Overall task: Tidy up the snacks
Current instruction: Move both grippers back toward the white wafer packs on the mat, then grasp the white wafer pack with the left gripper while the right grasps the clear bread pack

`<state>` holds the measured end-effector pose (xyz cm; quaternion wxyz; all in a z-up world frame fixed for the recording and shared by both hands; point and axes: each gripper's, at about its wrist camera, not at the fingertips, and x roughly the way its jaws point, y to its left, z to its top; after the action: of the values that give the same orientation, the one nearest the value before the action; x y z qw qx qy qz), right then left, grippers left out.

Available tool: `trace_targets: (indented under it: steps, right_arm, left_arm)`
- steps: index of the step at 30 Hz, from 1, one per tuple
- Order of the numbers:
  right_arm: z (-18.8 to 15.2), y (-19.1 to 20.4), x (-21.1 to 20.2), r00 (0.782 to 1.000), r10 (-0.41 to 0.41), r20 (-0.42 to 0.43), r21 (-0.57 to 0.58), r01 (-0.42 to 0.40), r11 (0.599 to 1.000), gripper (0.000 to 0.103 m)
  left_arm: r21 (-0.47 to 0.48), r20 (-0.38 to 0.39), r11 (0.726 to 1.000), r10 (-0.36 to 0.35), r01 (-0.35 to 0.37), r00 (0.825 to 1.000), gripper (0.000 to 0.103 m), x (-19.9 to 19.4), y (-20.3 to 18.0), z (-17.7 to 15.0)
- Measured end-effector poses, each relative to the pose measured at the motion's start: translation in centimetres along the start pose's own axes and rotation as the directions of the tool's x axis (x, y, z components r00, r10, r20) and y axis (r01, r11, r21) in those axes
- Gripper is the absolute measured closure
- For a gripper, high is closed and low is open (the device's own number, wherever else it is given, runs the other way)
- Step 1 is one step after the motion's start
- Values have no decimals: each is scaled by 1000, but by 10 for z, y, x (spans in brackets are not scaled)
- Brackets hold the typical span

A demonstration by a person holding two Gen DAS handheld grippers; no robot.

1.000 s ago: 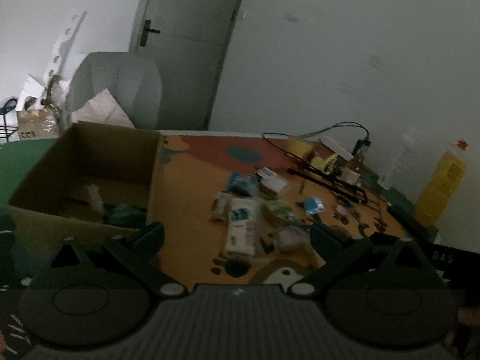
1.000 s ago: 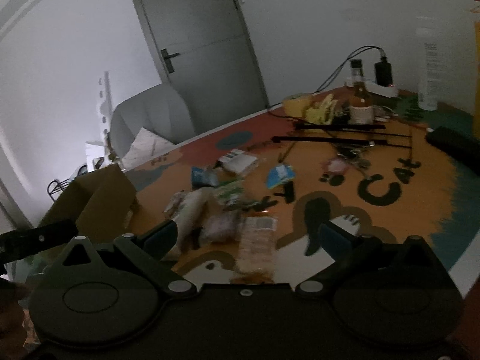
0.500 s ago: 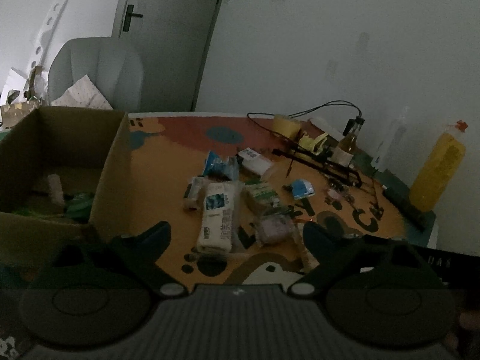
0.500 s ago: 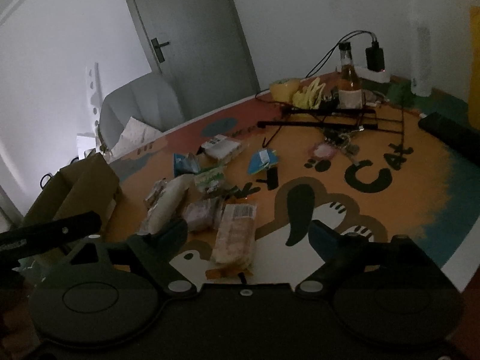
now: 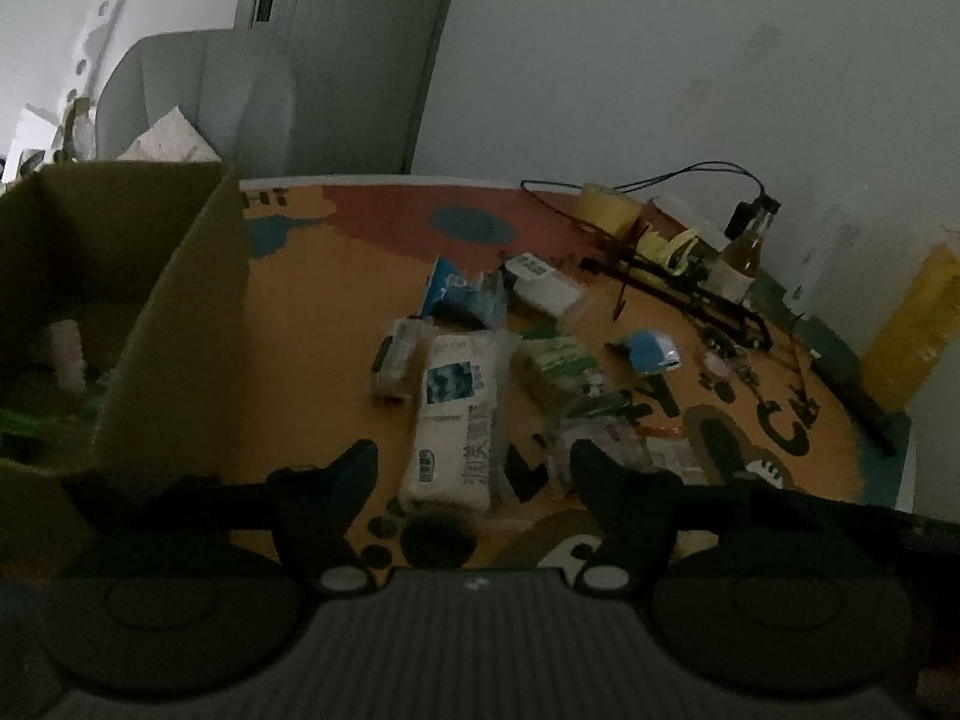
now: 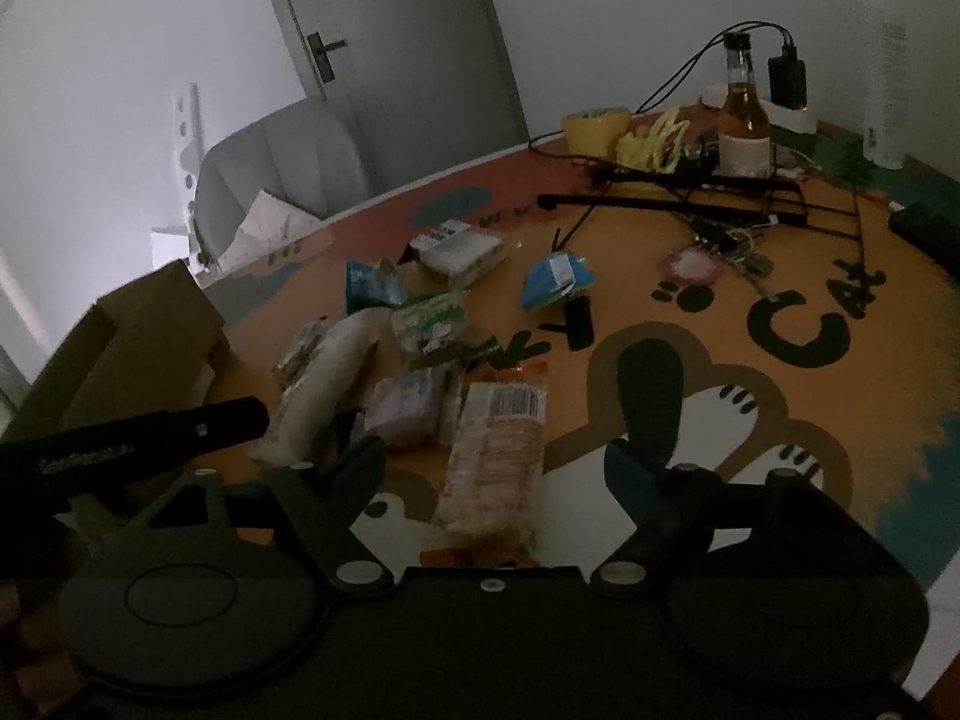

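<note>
A heap of snack packets lies on the orange cartoon mat (image 5: 336,312). My left gripper (image 5: 474,468) hovers just short of a long white packet (image 5: 456,414), its jaws closing, the packet's near end between the fingertips but untouched. My right gripper (image 6: 495,459) hangs over a clear-wrapped biscuit pack (image 6: 495,456), jaws closing around it, pads not pressing. Beside that pack lie a pale purple packet (image 6: 405,408) and the long white packet (image 6: 327,384). A cardboard box (image 5: 174,324) with a few items inside stands at the left.
Blue packets (image 5: 462,297), a green-white packet (image 5: 558,363) and a white box (image 5: 540,285) lie farther back. Black rods, cables, a glass bottle (image 6: 744,120), yellow tape (image 6: 597,126) and a yellow bottle (image 5: 912,330) crowd the far right. A grey chair (image 5: 198,96) stands behind the table.
Both grippers have come forward and down toward the snack heap, and their jaws have narrowed. The box has slid toward the left edge of the left wrist view.
</note>
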<state>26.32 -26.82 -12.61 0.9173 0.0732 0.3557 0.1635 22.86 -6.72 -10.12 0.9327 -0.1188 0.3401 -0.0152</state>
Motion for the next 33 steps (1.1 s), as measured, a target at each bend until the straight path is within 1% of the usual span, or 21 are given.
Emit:
trace_targets:
  steps: [4,8,11,13,14,15,16,17,20,21,22,23,24,25,26,29,33]
  right_arm:
    - [0,1,8,1000,-5,-12,-8,5,1000,25]
    - [1,3,15,1000,-23,-16,-21,23,1000,27]
    - [2,3,21,999,-51,-15,-33,50,998,27]
    - [2,3,24,998,-49,-27,-29,49,998,29]
    - [2,4,25,998,-48,-30,-33,47,998,30]
    - [1,5,26,998,-47,-30,-40,46,998,30]
    - [1,7,27,998,-47,-31,-52,45,998,30]
    - [0,9,27,998,-48,-33,-62,46,997,31]
    - [-2,12,29,998,-46,-44,-82,42,996,34]
    - [-3,14,30,998,-48,-51,-90,43,995,38]
    - [-4,14,31,997,-52,-58,-101,46,994,44]
    - [-4,14,31,996,-59,-60,-108,52,993,47]
    - [-5,15,31,996,-71,-53,-120,65,991,54]
    - [-5,15,30,995,-80,-52,-127,73,989,64]
    - [-5,14,30,995,-85,-51,-132,77,988,68]
    - [-5,11,26,996,-67,-51,-117,60,991,70]
    - [-2,11,17,998,-59,-14,-105,57,993,70]
  left_arm:
    - [-5,-14,1000,9,-9,1000,36,11,2,0]
    - [-12,-22,1000,11,-11,1000,40,21,5,0]
    - [-16,-38,1000,17,-18,999,42,31,7,0]
    - [-19,-47,1000,22,-23,999,42,37,8,0]
    - [-17,-55,999,32,-33,998,45,40,8,-1]
    - [-18,-63,999,32,-33,998,50,42,9,-1]
    - [-24,-70,999,25,-27,997,52,44,10,-2]
    - [-22,-64,999,31,-33,997,55,44,10,-3]
    - [-12,-63,999,39,-40,997,58,43,9,-4]
    - [-10,-64,999,39,-40,997,61,42,8,-5]
    - [-10,-64,999,39,-40,997,62,40,8,-5]
    - [-9,-62,999,38,-39,997,64,39,8,-5]
    - [-9,-61,999,36,-37,997,65,37,8,-5]
    - [-8,-60,999,34,-35,998,65,35,9,-5]
    - [-7,-59,999,33,-34,998,66,34,9,-5]
    - [-6,-56,1000,28,-28,998,69,30,9,-6]
    - [-15,-46,1000,13,-13,999,71,22,9,-7]
